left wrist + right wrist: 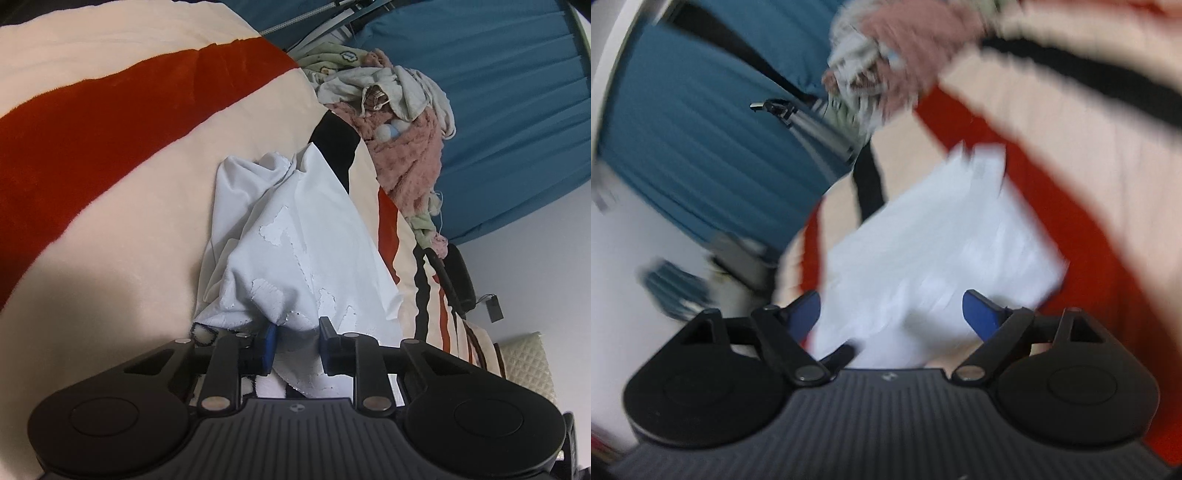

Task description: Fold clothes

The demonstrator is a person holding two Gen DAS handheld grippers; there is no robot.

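Note:
A white garment (295, 243) with pale printed patches lies bunched on a cream blanket with red and black stripes (110, 122). My left gripper (297, 332) is partly closed, its blue pads about the garment's near edge, with cloth between them. In the blurred right wrist view the same white garment (934, 251) lies flatter in front of my right gripper (892, 310), whose blue fingers (980, 312) stand wide apart and hold nothing.
A heap of other clothes (399, 122), pink fleece and pale pieces, sits at the blanket's far right edge, also in the right wrist view (886, 66). A blue curtain (498, 92) hangs beyond. A black strap (454, 273) lies at the blanket's right.

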